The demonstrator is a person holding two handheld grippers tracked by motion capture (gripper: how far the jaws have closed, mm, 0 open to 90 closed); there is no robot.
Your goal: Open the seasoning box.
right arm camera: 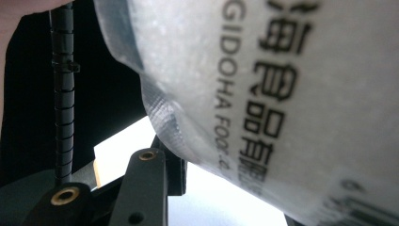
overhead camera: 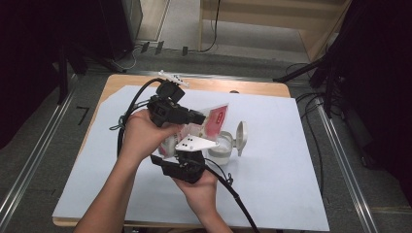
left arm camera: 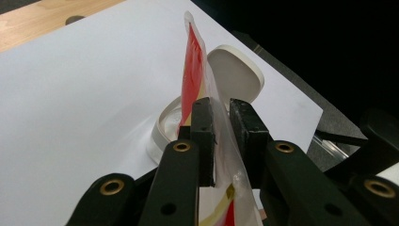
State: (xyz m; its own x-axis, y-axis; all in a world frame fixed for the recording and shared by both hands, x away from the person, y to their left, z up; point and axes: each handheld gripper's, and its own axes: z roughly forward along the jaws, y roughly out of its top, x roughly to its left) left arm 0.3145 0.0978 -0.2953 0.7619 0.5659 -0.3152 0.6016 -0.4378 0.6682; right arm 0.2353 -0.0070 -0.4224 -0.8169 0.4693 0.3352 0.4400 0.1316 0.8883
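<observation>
A clear pouch [overhead camera: 217, 118] with a red label and white grains inside hangs tilted over a round white container [overhead camera: 221, 149], whose flip lid [overhead camera: 241, 137] stands open. My left gripper [overhead camera: 201, 116] is shut on the pouch's [left arm camera: 193, 70] thin edge, and both black pads press the film just above the container's rim [left arm camera: 162, 127] and lid [left arm camera: 235, 75]. My right gripper [overhead camera: 187, 148] comes up from below, under its grey plate. It is shut on the pouch's [right arm camera: 282, 94] lower, fuller part, where printed lettering shows close up. One right finger [right arm camera: 150, 179] touches the pouch.
A large white sheet [overhead camera: 272, 184] covers the wooden table [overhead camera: 116, 82]. A small white part [overhead camera: 170, 76] lies at the far edge. Cables trail from both grippers. Dark stands and metal rails flank the table.
</observation>
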